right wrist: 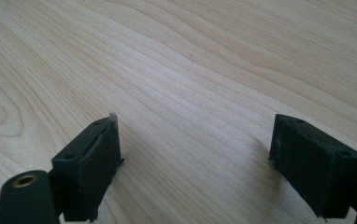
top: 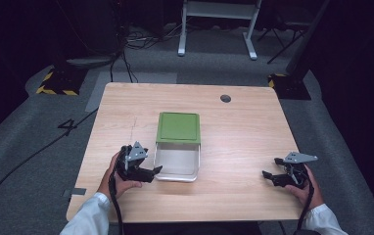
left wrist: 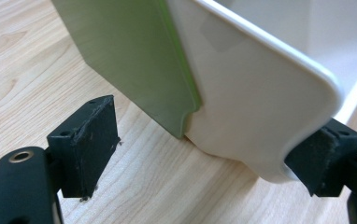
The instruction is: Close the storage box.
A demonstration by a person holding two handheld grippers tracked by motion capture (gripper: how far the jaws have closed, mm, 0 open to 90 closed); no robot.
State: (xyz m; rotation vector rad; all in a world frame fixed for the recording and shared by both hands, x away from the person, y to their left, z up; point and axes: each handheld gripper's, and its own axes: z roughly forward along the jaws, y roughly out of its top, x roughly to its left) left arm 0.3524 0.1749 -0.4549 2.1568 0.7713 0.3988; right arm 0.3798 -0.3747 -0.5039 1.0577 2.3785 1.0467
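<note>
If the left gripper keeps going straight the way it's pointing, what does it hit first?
Most likely the white container: its near corner already sits between the open jaws of the left gripper, with the green lid just beside it.

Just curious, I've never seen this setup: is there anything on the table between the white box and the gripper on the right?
Nothing: in the high view, only bare wooden table separates the white box from the right gripper.
</note>
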